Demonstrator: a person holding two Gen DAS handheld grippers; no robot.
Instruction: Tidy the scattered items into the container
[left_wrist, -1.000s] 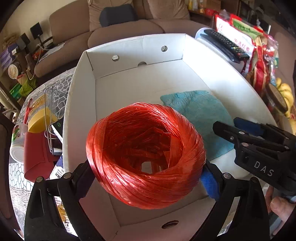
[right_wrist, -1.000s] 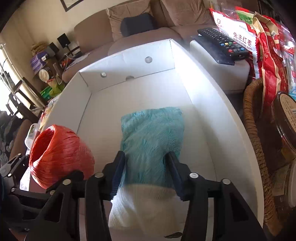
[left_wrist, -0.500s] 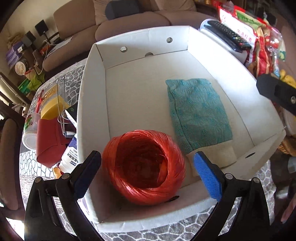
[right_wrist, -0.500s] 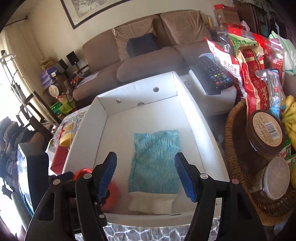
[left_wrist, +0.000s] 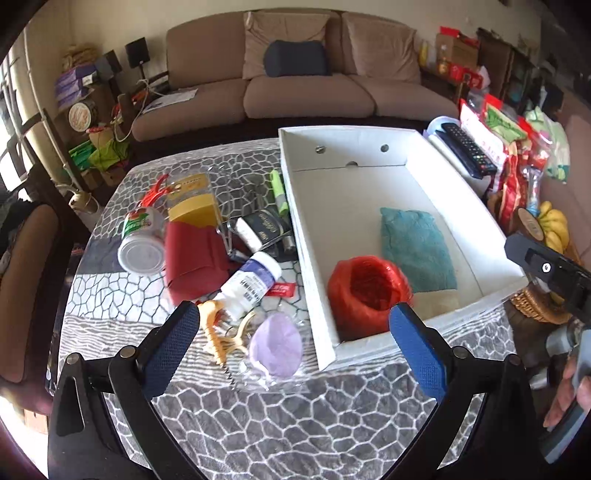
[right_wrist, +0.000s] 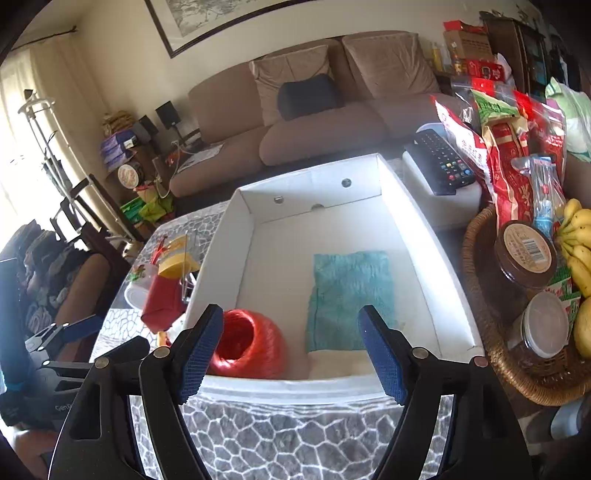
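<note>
Both tools pulled back, spread empty, red twine ball (left_wrist: 369, 291) lying in white box (left_wrist: 295, 206) ahead

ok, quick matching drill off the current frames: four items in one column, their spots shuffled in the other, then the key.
Items:
1. red twine ball
2. teal cloth
3. white pill bottle
4. TV remote

Places:
A. on the patterned tablecloth, left of the white box
B. beyond the box's right wall, on a white case
C. near-left corner inside the box
D. flat on the box floor, right of the twine

Pairs: 1-C, 2-D, 3-A, 4-B
</note>
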